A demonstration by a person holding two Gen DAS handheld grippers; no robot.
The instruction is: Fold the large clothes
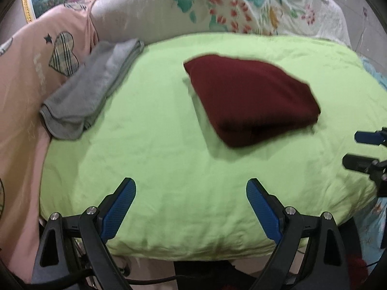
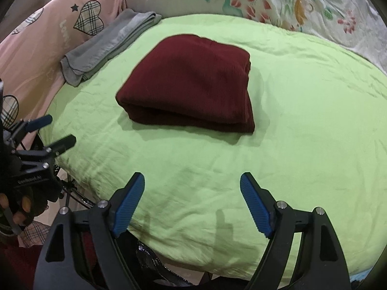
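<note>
A dark red garment [image 1: 251, 99] lies folded into a thick rectangle on the light green sheet [image 1: 169, 149]; it also shows in the right wrist view [image 2: 191, 82]. My left gripper [image 1: 191, 188] is open and empty, held over the sheet's near edge, short of the garment. My right gripper [image 2: 192, 183] is open and empty, also near the front edge. Each gripper shows at the side of the other's view: the right gripper [image 1: 350, 149] and the left gripper [image 2: 60, 130].
A folded grey cloth [image 1: 89, 89] lies at the sheet's left edge, also in the right wrist view [image 2: 108, 41]. A pink blanket with hearts [image 1: 26, 77] is on the left. A floral quilt [image 1: 241, 7] bunches at the back.
</note>
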